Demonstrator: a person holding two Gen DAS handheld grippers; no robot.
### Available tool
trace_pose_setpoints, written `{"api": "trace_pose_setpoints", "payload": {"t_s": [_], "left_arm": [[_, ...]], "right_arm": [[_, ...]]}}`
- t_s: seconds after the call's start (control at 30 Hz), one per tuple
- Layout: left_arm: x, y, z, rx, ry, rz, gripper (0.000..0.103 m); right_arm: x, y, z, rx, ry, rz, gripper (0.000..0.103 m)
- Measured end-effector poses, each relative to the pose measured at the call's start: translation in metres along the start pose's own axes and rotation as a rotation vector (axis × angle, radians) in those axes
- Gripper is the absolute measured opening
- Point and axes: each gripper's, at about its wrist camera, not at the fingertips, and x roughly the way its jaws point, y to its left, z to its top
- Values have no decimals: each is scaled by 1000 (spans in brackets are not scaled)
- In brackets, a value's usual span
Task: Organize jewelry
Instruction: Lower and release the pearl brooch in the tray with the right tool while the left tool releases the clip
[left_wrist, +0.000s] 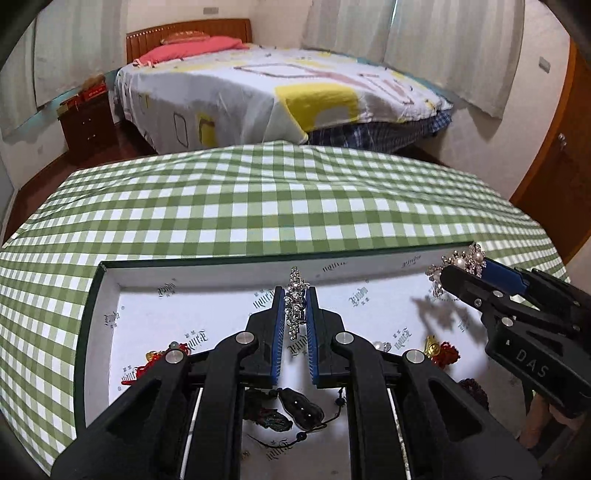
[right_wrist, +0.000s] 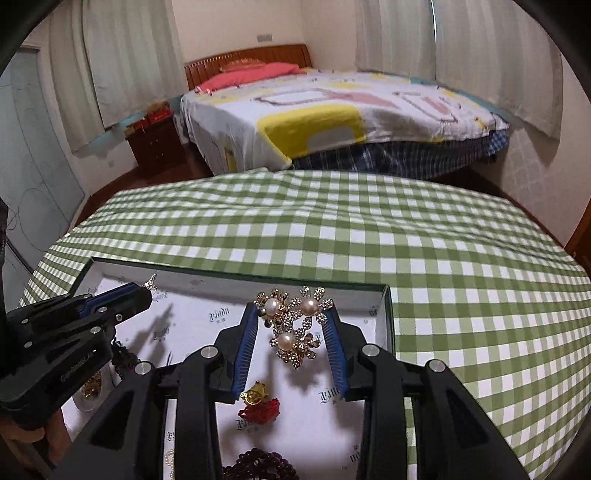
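Green-rimmed shallow box (left_wrist: 92, 295), white printed-paper lining, sits on the desk (left_wrist: 258, 206) under a green-and-white checked cloth.

Box contents, left wrist view: red knotted charm with gold piece (left_wrist: 147, 363) at the left; second red-and-gold charm (left_wrist: 441, 350) at the right; dark pendant on a cord (left_wrist: 301, 408) near the front, just beside a dark embroidered piece (left_wrist: 273, 419); dark beaded loop (left_wrist: 474, 389) at the right, part hidden. Right wrist view: dark red bead strand (right_wrist: 258, 467) at the front edge.

Left gripper (left_wrist: 295, 308): fingers together, clamped on a slim rhinestone brooch (left_wrist: 295, 299). Brooch is held above the box floor, over its middle. Long axis runs along the fingers, pointing away from the camera toward the far wall of the box; its tip sticks out past the fingertips.

Right gripper (right_wrist: 293, 325): fingers part-way closed, clamped on a gold brooch with three pearls (right_wrist: 293, 325), flower shapes set with stones. It sits over the right end of the box, close to the far right corner. Cluster is broad rather than long; two pearls lie toward the fingertips, one nearer the camera. It spans the gap from one finger to the other.

Both grippers cast shadows on the lining.
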Motion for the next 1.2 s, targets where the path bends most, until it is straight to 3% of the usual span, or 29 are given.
{"api": "trace_pose_setpoints", "payload": {"t_s": [0.27,0.73,0.8,0.93,1.0,1.2], "left_arm": [[13,-3,2,2,74,19,11],[27,-1,5,-25,138,18,13],[28,-1,5,-27,142,18,24],[28,1,5,-40,142,20,37],[27,2,6,-47,139,24,51],[25,3,4,-47,136,24,60]], "right_arm": [[13,-1,2,2,72,-2,36],[24,0,5,-8,123,-9,36],[25,-2,4,-2,125,-10,37],[26,-4,4,12,132,-7,40],[25,-4,4,13,128,-10,44],[24,-5,4,13,120,-15,48]]}}
